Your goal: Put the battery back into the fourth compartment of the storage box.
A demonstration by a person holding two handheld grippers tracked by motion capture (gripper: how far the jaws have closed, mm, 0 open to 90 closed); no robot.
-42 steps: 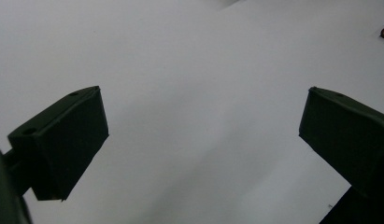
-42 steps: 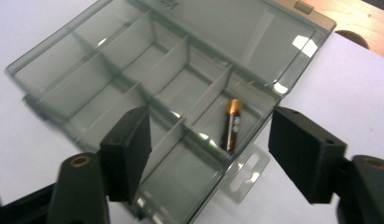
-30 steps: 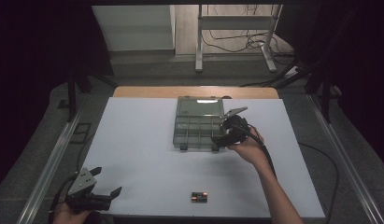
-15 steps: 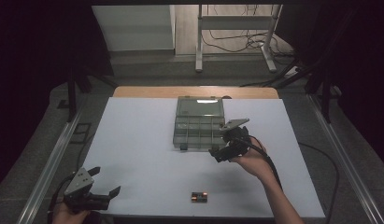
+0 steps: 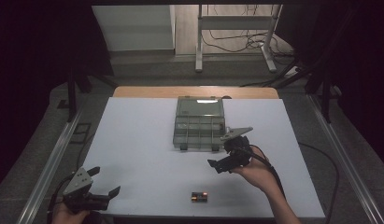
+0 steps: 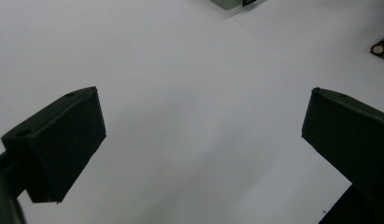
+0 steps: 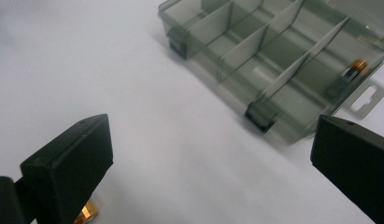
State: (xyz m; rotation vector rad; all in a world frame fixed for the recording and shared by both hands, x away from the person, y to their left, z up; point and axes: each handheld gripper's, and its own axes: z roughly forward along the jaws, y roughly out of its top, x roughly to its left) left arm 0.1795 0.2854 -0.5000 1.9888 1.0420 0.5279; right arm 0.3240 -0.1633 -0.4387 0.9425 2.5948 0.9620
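Smoky plastic makes up the open box point(image 5: 199, 126) at the middle of my white desk point(image 5: 133, 140), and one battery point(image 7: 349, 74) already lies in its end compartment, beside the hang tab. My right tool point(image 5: 222, 156) hangs just in front of the box, its jaws spread wide with nothing between them; they have just been opening. I judge that battery delivered. More batteries point(image 5: 199, 196) wait near the desk's front edge, well apart from the box, so fetching them is what remains. My left tool point(image 5: 103, 186) rests at the front left corner, jaws wide and empty.
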